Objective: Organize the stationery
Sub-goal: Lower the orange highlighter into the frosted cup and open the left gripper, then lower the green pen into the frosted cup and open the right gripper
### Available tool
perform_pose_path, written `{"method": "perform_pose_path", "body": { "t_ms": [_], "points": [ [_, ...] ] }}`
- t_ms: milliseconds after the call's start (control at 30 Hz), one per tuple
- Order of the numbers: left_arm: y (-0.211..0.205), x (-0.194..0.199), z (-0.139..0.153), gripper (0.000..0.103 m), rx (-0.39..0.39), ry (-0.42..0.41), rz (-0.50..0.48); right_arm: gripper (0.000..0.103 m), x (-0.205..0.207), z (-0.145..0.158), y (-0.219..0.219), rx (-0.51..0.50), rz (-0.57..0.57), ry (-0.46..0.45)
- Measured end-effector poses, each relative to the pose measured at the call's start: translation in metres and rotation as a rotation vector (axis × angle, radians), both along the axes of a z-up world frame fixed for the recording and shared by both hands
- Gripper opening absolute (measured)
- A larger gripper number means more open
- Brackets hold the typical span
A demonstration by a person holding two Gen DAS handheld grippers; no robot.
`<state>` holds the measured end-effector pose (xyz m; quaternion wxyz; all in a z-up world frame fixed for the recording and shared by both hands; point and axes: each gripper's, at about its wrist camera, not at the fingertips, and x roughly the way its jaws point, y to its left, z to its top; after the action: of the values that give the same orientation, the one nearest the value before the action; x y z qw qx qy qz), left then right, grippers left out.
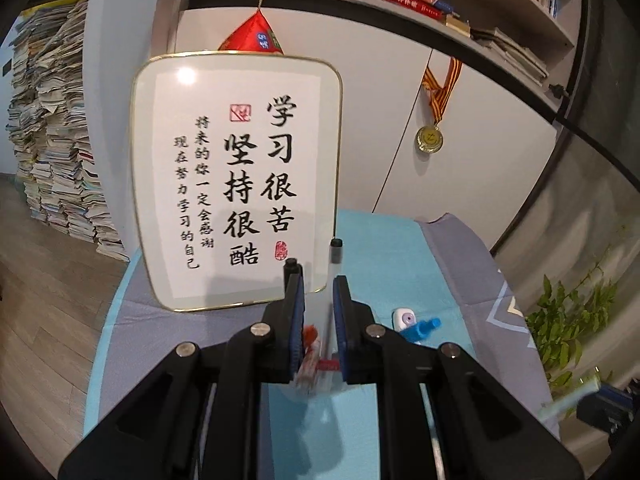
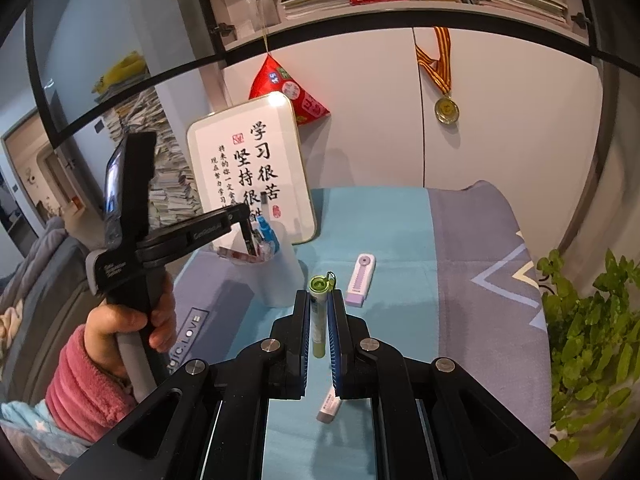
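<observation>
My left gripper [image 1: 317, 286] hangs over a translucent pen cup [image 2: 276, 272]; its jaws stand a little apart around a clear pen with a black cap [image 1: 334, 254] that stands in the cup, and whether they press it I cannot tell. Orange and red pens [image 1: 312, 344] lie below in the cup. In the right wrist view the left gripper [image 2: 252, 240] dips into the cup's mouth. My right gripper [image 2: 319, 302] is shut on a green pen [image 2: 319, 312] and holds it above the blue cloth [image 2: 380, 232].
A lilac correction tape [image 2: 361, 279] lies on the cloth right of the cup, also in the left wrist view [image 1: 404, 318]. A small eraser [image 2: 330, 408] lies under my right gripper. A framed calligraphy board [image 1: 236, 176] leans behind the cup. A green plant [image 2: 592, 344] stands at right.
</observation>
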<state>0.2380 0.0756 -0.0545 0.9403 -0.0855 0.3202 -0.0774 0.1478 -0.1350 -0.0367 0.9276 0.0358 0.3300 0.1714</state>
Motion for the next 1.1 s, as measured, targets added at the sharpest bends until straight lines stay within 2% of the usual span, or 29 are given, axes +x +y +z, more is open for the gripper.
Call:
{"method": "perform_pose_path", "body": {
  "t_ms": [133, 267, 367, 600, 700, 1100],
  "points": [
    [0.009, -0.026, 0.007, 0.014, 0.024, -0.038, 0.013, 0.009, -0.002, 0.013, 0.004, 0.015, 0.011, -0.031],
    [0.018, -0.05, 0.009, 0.024, 0.054, -0.068, 0.022, 0.009, -0.003, 0.03, 0.015, 0.02, 0.025, -0.078],
    [0.026, -0.065, 0.005, 0.025, 0.048, -0.074, 0.013, 0.009, -0.001, 0.044, 0.027, 0.023, 0.038, -0.113],
    [0.033, -0.086, -0.003, 0.025, 0.101, -0.09, 0.01, 0.009, 0.008, 0.066, 0.058, 0.028, 0.066, -0.154],
    [0.034, -0.089, -0.008, 0.026, 0.126, -0.089, 0.01, 0.009, 0.012, 0.068, 0.07, 0.02, 0.075, -0.159],
    [0.051, -0.092, -0.027, 0.029, 0.134, -0.063, 0.017, 0.009, 0.045, 0.062, 0.099, -0.045, 0.027, -0.161]
  ]
}}
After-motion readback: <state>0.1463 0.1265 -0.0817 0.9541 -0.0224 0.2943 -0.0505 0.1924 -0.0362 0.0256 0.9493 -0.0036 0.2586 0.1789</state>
